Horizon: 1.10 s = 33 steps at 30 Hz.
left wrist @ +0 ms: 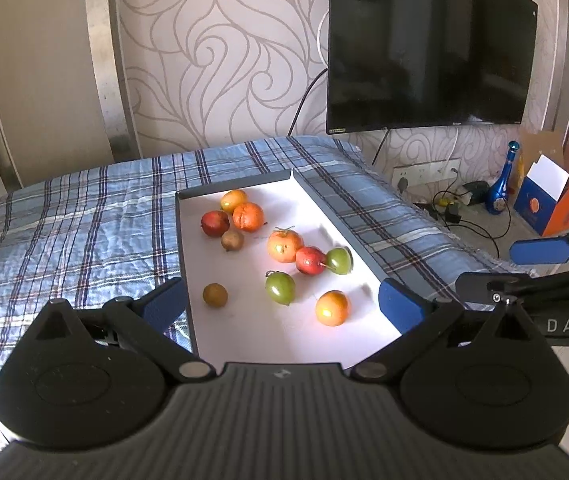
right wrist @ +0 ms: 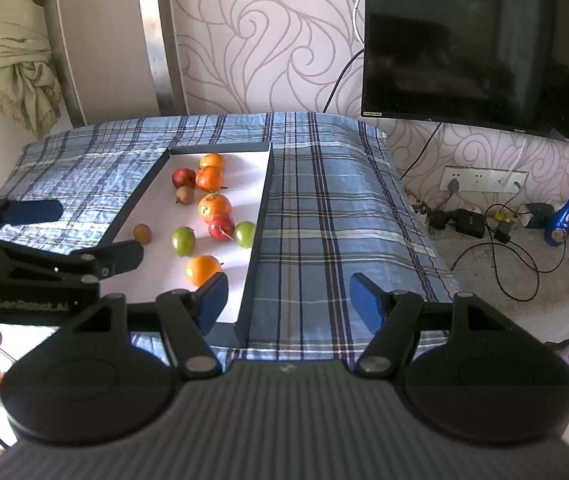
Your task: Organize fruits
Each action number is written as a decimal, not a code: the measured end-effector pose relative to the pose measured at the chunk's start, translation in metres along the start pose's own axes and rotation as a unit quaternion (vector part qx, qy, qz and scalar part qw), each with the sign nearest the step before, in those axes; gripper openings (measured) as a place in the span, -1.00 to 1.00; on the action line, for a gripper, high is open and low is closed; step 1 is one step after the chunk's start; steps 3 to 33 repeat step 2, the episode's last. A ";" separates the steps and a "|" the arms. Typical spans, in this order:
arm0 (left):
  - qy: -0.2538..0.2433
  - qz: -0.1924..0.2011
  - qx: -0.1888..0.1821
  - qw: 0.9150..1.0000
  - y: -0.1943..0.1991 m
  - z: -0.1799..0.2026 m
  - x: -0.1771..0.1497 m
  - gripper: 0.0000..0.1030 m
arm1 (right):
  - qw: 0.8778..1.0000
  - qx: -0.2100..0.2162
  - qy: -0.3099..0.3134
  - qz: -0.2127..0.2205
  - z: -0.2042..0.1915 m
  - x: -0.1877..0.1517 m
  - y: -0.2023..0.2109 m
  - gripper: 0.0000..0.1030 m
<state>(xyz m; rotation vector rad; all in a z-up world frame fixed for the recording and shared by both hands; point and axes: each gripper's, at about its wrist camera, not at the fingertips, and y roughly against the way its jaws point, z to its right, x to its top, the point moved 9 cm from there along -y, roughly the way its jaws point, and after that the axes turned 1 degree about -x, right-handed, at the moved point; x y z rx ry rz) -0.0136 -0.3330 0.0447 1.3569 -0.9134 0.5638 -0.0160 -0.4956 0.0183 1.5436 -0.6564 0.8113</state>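
Tray [left wrist: 240, 190] on plaid cloth [left wrist: 64, 220] holds 10 fruits: 4 orange, 2 red, 2 green, 2 small brown. Far cluster: orange fruit [left wrist: 248, 217], red fruit [left wrist: 215, 223] w/ a brown one touching. Mid row: red touching green fruit [left wrist: 339, 260]. Brown fruit [left wrist: 215, 295] sits alone nr left wall.

Left gripper [left wrist: 282, 306]: jaws wide apart, empty, above tray's near end. Right gripper [right wrist: 288, 300]: jaws wide apart, empty, over cloth just beside tray's right wall.

Tray's near edge hidden behind gripper bodies. TV [left wrist: 428, 44] cut off at top.
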 end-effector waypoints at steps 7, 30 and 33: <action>0.003 -0.003 -0.006 1.000 -0.001 0.001 0.001 1.00 | 1.000 -0.001 -0.002 0.002 0.002 0.001 0.000 0.35; 0.003 -0.003 -0.006 1.000 -0.001 0.001 0.001 1.00 | 1.000 -0.001 -0.002 0.002 0.002 0.001 0.000 0.35; 0.003 -0.003 -0.006 1.000 -0.001 0.001 0.001 1.00 | 1.000 -0.001 -0.002 0.002 0.002 0.001 0.000 0.35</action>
